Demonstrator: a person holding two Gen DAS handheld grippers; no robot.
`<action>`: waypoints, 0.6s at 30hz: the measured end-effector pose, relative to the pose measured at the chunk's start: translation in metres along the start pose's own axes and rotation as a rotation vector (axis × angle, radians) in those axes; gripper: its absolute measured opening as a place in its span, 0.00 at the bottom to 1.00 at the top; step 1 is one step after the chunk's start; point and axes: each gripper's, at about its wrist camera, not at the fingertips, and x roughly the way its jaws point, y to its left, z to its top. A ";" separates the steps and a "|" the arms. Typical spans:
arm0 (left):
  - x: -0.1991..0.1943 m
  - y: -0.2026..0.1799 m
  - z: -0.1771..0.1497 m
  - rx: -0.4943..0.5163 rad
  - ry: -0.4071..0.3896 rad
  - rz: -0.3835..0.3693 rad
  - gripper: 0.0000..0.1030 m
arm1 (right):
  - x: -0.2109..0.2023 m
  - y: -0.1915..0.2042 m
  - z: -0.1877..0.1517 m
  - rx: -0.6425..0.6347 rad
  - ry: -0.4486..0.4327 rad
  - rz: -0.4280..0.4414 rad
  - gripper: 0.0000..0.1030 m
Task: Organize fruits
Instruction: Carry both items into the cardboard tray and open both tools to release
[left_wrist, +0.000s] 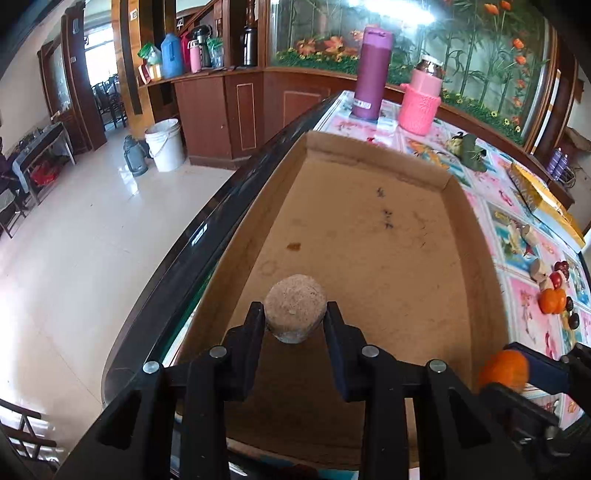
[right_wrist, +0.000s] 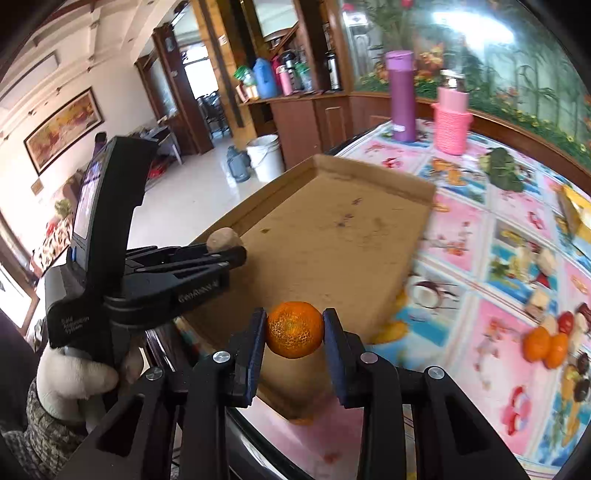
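Observation:
My left gripper (left_wrist: 295, 316) is shut on a round grey-brown fruit (left_wrist: 295, 312) and holds it above the near end of a shallow cardboard tray (left_wrist: 369, 236). The fruit also shows in the right wrist view (right_wrist: 224, 238), at the left gripper's tips. My right gripper (right_wrist: 294, 330) is shut on an orange tangerine (right_wrist: 294, 329) and holds it over the tray's near right corner (right_wrist: 332, 236). The tangerine also shows in the left wrist view (left_wrist: 504, 369). The tray holds no fruit.
A pile of loose fruits, with tangerines (right_wrist: 546, 347) and dark red fruits (right_wrist: 567, 322), lies on the patterned tablecloth (right_wrist: 480, 258) to the right. A purple flask (left_wrist: 371, 72), a pink knitted-sleeve jar (left_wrist: 421, 99) and a green bundle (left_wrist: 471, 147) stand beyond the tray. The table's dark left edge (left_wrist: 207, 229) drops to the floor.

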 end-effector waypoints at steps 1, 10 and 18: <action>0.000 0.003 -0.001 -0.005 0.003 -0.002 0.31 | 0.009 0.005 0.000 -0.011 0.010 -0.005 0.33; -0.013 0.014 -0.004 -0.034 -0.032 -0.028 0.47 | 0.048 0.019 -0.004 -0.012 0.069 -0.021 0.34; -0.033 0.012 0.000 -0.074 -0.077 -0.059 0.55 | 0.025 0.023 -0.006 -0.019 -0.012 -0.036 0.60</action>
